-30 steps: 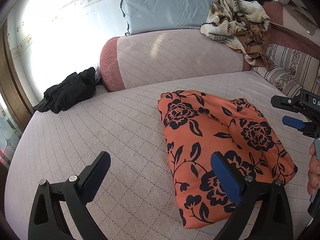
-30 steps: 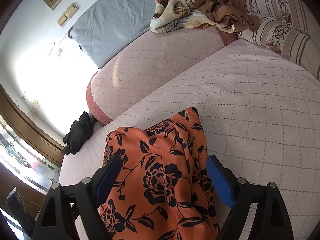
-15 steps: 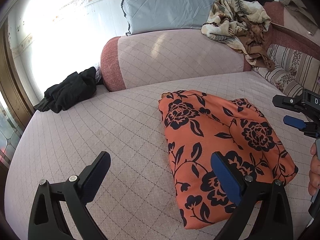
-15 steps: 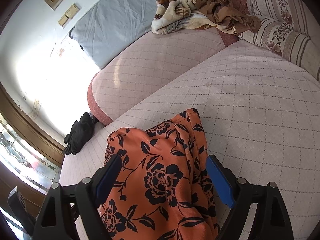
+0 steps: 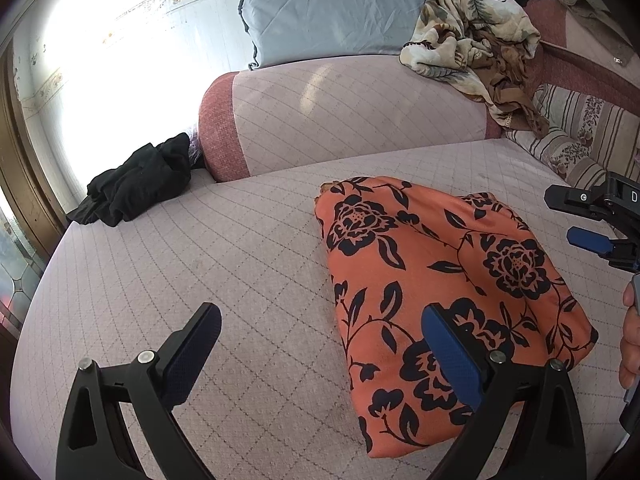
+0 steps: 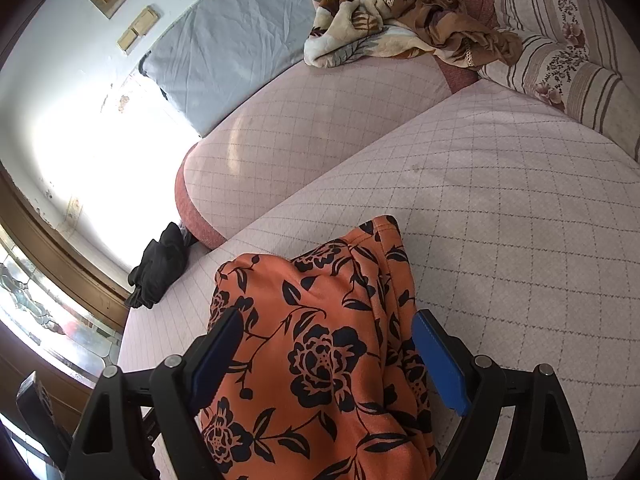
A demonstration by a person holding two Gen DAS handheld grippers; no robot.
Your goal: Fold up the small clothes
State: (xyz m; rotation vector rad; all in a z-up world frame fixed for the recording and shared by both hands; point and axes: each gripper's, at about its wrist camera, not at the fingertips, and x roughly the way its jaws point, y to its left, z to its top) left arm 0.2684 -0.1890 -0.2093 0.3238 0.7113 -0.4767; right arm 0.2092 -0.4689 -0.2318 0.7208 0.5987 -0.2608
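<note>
Orange cloth (image 5: 432,280) with black flowers lies folded into a thick packet on the pink quilted mattress (image 5: 224,264), toward its right side. In the right wrist view the same cloth (image 6: 320,344) fills the lower middle, with loose pleats along its right edge.

Left gripper (image 5: 320,344) hangs low over the mattress with its fingers spread wide — the left finger over bare quilt, the right finger (image 5: 452,352) over the near part of the cloth. It holds nothing.

Right gripper (image 6: 328,356) is also spread wide, one finger on each side of the cloth, above it; whether the pads touch the fabric, I cannot tell. In the left wrist view this right gripper (image 5: 592,224) shows at the right edge, beside the cloth.

Farther back — a black garment (image 5: 140,184) near the bolster (image 5: 344,120), a grey pillow (image 5: 336,8), a crumpled flowered blanket (image 5: 468,36) and a striped pillow (image 6: 568,52).
</note>
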